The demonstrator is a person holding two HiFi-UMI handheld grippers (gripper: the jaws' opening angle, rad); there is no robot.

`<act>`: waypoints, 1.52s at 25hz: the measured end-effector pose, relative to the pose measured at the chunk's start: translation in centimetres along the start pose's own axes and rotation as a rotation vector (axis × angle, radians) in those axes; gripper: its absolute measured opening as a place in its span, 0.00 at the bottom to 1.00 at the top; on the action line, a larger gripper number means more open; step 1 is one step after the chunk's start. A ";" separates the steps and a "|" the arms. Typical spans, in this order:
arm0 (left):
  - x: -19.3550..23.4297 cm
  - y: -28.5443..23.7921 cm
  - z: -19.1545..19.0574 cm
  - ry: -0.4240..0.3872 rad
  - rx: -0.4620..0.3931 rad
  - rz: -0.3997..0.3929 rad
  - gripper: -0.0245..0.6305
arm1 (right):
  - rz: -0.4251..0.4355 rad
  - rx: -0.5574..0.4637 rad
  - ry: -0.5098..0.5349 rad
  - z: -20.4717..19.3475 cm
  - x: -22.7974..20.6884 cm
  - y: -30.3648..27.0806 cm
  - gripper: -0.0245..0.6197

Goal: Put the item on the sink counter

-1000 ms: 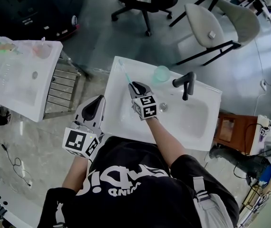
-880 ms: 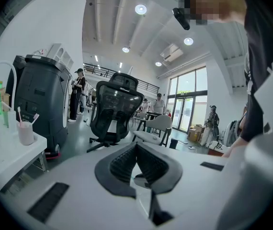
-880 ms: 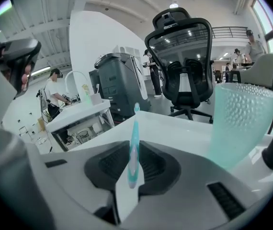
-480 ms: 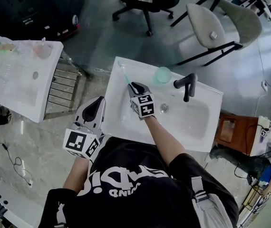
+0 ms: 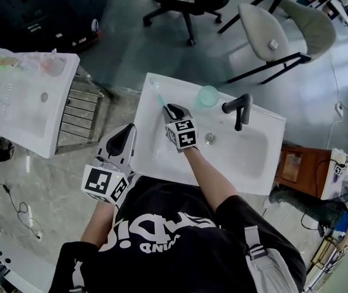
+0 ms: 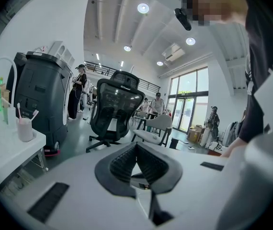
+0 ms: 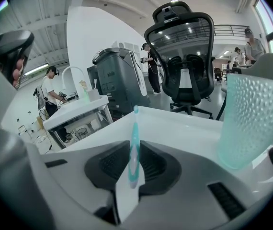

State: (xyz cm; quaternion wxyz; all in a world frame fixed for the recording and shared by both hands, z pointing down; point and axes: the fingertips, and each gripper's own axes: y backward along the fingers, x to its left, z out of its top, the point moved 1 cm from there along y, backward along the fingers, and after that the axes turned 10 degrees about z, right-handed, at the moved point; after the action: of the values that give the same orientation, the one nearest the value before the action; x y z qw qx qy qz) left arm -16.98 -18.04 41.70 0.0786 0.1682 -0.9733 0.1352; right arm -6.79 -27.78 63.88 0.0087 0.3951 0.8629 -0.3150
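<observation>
Pinching the teal toothbrush (image 7: 135, 128), right gripper (image 7: 135, 150) hangs over sink counter (image 5: 152, 133) (left gripper (image 6: 136, 147) clenched, empty).

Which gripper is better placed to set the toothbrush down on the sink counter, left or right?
Right. The right gripper is shut on the toothbrush above the sink counter; the left gripper is empty, beside the counter's left edge.

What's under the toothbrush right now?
Below the toothbrush lies the white sink counter, near the green cup. The right gripper covers its handle end, so contact can't be seen.
</observation>
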 end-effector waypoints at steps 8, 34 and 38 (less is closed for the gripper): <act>0.1 0.0 -0.2 0.004 0.008 0.003 0.07 | 0.002 0.004 0.012 0.0 0.0 0.0 0.15; -0.6 0.5 -0.2 -0.002 -0.001 -0.021 0.07 | -0.045 -0.023 0.038 0.7 -0.5 2.2 0.17; -1.0 0.7 -0.2 -0.006 -0.005 -0.027 0.07 | -0.072 -0.037 0.045 0.9 -0.5 3.3 0.10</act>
State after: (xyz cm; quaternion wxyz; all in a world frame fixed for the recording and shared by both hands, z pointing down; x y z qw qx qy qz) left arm -16.23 -17.02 41.53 0.0781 0.1813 -0.9715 0.1311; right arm -4.35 -27.00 61.52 -0.0146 0.3706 0.8822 -0.2901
